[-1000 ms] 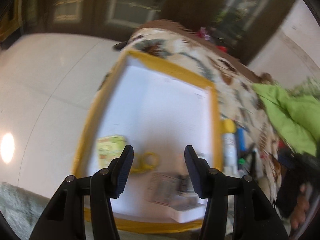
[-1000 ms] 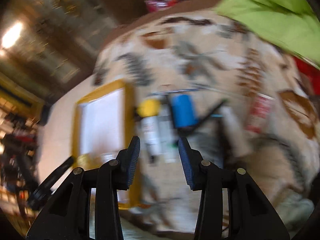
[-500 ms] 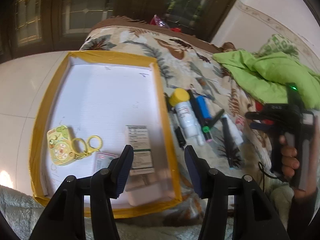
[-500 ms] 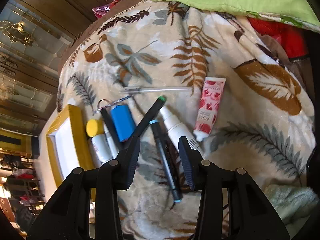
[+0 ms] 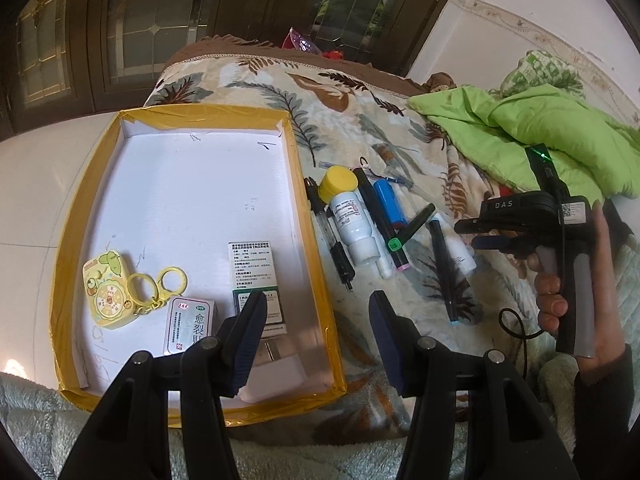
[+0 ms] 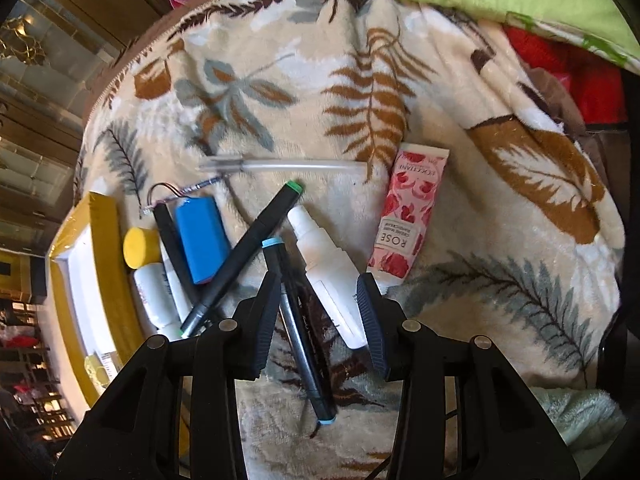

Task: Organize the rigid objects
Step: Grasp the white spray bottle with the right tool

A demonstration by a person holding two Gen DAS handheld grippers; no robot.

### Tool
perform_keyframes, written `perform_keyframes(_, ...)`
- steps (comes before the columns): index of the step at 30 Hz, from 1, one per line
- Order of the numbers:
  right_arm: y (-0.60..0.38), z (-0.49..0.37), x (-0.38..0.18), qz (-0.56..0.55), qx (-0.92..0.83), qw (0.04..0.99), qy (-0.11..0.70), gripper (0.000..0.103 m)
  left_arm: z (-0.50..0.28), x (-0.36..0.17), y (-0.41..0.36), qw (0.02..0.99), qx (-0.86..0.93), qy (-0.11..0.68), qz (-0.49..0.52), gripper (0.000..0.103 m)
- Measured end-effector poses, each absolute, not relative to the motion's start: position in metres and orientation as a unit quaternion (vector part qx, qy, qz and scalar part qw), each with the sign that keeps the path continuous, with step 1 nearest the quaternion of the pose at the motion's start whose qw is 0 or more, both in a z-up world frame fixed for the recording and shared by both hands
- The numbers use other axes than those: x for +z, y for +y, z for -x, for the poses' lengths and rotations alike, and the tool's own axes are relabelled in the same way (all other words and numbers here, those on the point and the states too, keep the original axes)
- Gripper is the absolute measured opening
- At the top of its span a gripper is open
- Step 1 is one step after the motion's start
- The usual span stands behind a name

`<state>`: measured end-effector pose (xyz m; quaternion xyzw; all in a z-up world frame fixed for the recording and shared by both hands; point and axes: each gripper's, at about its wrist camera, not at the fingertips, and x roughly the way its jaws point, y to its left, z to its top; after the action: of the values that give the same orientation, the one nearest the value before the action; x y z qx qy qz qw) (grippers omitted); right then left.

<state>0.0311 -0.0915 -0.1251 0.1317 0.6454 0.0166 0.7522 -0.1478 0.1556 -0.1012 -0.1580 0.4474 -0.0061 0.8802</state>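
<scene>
We see a leaf-patterned cream blanket with a shallow white tray edged in yellow tape on it. In the tray lie a yellow cartoon toy with ring handles, a small white medicine box with red print and a tall white-and-green carton.

Just beside the tray's right edge lies a cluster: a white bottle with a yellow cap, a blue cylindrical battery pack, a black marker with a green end, a black marker with light-blue ends, a white squeeze bottle and a pink rose-print tube.

Our left tongs hang open and empty over the tray's near right corner. Our right tongs stand open above the blue-ended marker and squeeze bottle, seemingly touching neither, though the view is foreshortened.
</scene>
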Motion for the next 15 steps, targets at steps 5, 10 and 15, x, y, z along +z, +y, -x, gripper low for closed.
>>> perform_keyframes(5,-0.093,-0.034,-0.135,-0.124,0.000,0.748,0.652,0.040,0.147,-0.102,0.155,0.880,-0.003,0.450,0.155,0.053)
perform_keyframes(10,-0.092,-0.036,-0.150,-0.127,-0.003,0.732,0.669,0.038,0.146,-0.104,0.154,0.879,0.000,0.452,0.151,0.053)
perform_keyframes(15,-0.092,-0.036,-0.155,-0.128,-0.011,0.720,0.682,0.034,0.147,-0.102,0.153,0.881,-0.001,0.450,0.145,0.053)
